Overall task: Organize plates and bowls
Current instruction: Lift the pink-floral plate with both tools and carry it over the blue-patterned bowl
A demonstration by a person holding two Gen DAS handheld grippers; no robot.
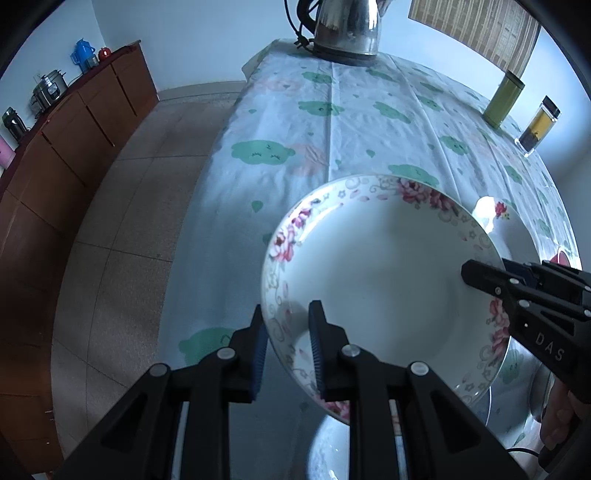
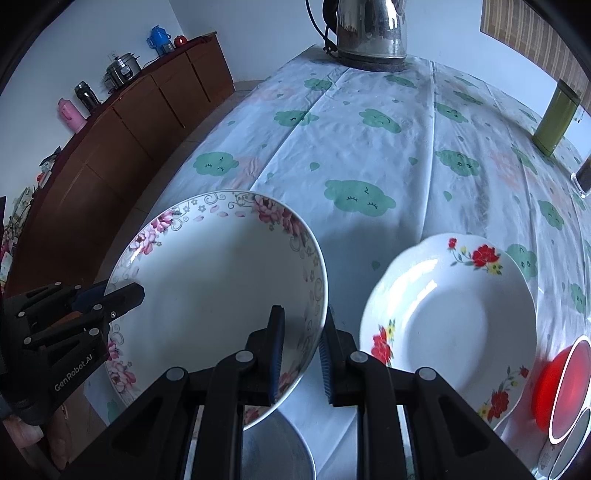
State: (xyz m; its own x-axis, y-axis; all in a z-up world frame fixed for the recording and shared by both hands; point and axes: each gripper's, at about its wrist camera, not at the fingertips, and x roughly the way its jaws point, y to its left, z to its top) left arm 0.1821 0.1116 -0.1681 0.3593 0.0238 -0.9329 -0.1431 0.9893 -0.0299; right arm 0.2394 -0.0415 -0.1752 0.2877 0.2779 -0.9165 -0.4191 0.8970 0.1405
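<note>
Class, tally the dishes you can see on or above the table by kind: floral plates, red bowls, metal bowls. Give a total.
Floral plates: 2, the pink-flowered plate gripped by the left claw and right claw, and the red-flowered plate
Red bowls: 1
Metal bowls: 1
Total: 4

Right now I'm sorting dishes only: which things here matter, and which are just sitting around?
Job: pink-flowered plate, held by left gripper and right gripper; red-flowered plate; red bowl.

Just around: kettle, green canister, glass jar.
</note>
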